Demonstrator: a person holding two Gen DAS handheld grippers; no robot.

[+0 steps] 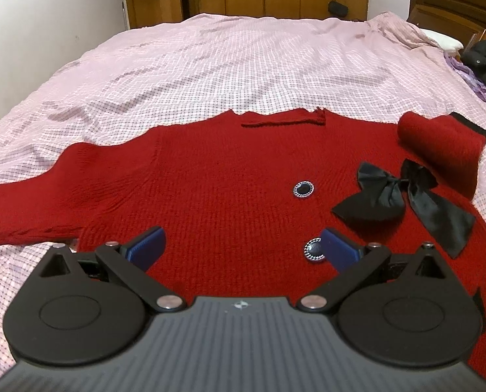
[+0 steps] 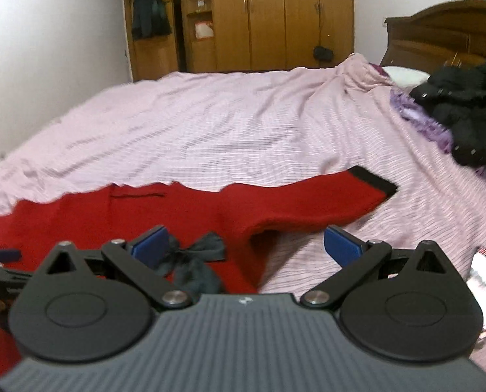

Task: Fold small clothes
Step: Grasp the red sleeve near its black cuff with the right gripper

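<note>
Lying flat on the pink checked bed sheet [image 1: 210, 65], the red sweater [image 1: 210, 179] fills the lower middle of the left wrist view. It looks like the folding has only just begun. The left sleeve [image 1: 30, 209] sticks straight out toward the left edge of the frame, not folded at all. The right sleeve [image 1: 439, 150], at the right of the frame, is humped up with its black cuff showing — it is not lying flat, but it is not neatly folded over the body either. A black bow [image 1: 403, 196] and two shiny buttons [image 1: 303, 189] sit on the front. The left gripper [image 1: 243, 251] hangs over the bottom part of the sweater with its blue fingers spread wide apart and nothing held between them. The upper half of the frame is bare sheet, so there is lots of room past the sweater's top edge.

In the right wrist view, which is a bit blurry, the red sweater sits at the lower left and its right sleeve [image 2: 308, 205] reaches out toward the middle right, ending in the black cuff [image 2: 373, 181]. The right gripper [image 2: 246, 245] is wide open too and holds nothing; the sleeve's lower edge lies between its fingers, a little way ahead. The bow shows just by the gripper's left finger. A pile of dark and purple clothes [image 2: 465, 124] waits at the upper right, well apart from the sweater. The sheet to the right of the sleeve is free, so the sleeve has room to swing. Both sleeves and the body are likely still left to fold.
</note>
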